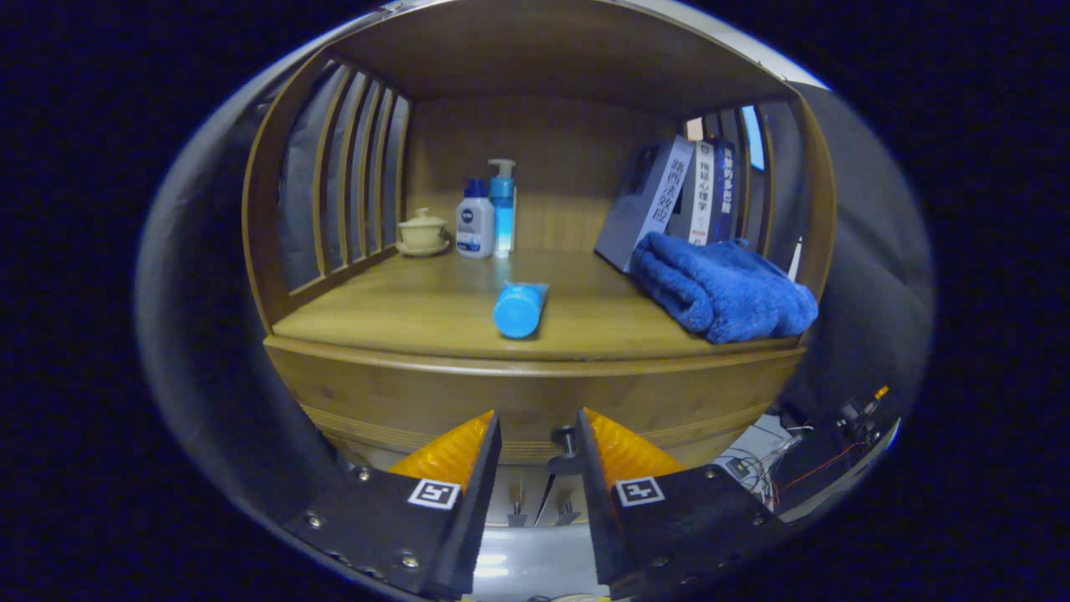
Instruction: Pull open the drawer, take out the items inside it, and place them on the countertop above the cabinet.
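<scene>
A wooden cabinet has a countertop under a shelf roof, and its drawer front runs just below that. The drawer's small dark knob sits between my fingertips, close against the inner side of the right finger. My gripper is open and low in front of the drawer, pressing on nothing. A blue tube lies on the countertop beyond the fingers, cap end toward me. I cannot tell what is inside the drawer.
A folded blue towel lies at the countertop's right, with leaning books behind it. At the back left stand two bottles and a lidded tea cup. Slatted side walls close both ends. Loose wires lie at lower right.
</scene>
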Available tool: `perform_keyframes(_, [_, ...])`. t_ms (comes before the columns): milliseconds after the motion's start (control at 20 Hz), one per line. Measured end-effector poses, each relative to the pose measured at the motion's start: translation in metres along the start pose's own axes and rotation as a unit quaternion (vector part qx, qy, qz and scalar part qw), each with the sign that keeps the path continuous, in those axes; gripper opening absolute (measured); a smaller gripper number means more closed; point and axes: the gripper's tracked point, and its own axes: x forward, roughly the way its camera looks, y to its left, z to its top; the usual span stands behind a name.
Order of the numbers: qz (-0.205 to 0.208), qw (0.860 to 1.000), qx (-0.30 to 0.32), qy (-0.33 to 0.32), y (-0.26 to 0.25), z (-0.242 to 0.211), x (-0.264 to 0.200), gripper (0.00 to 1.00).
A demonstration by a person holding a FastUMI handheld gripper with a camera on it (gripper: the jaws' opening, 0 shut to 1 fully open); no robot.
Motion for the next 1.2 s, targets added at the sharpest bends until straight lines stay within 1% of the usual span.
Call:
perform_keyframes(250, [-0.016, 0.999, -0.008, -0.044, -0.009, 0.045, -0.033, 0.53])
perform_keyframes(400, [-0.034, 0.997, -0.015, -0.073, -0.02, 0.074, -0.06, 0.53])
perform_keyframes(700, [-0.079, 0.987, 0.004, -0.143, -0.056, 0.122, -0.129, 0.53])
perform_keyframes(850, [-0.104, 0.98, 0.018, -0.168, -0.076, 0.135, -0.163, 0.53])
perform_keyframes(1000, [-0.135, 0.974, 0.018, -0.18, -0.099, 0.136, -0.192, 0.53])
perform_keyframes(1200, [-0.161, 0.968, 0.022, -0.19, -0.118, 0.135, -0.218, 0.53])
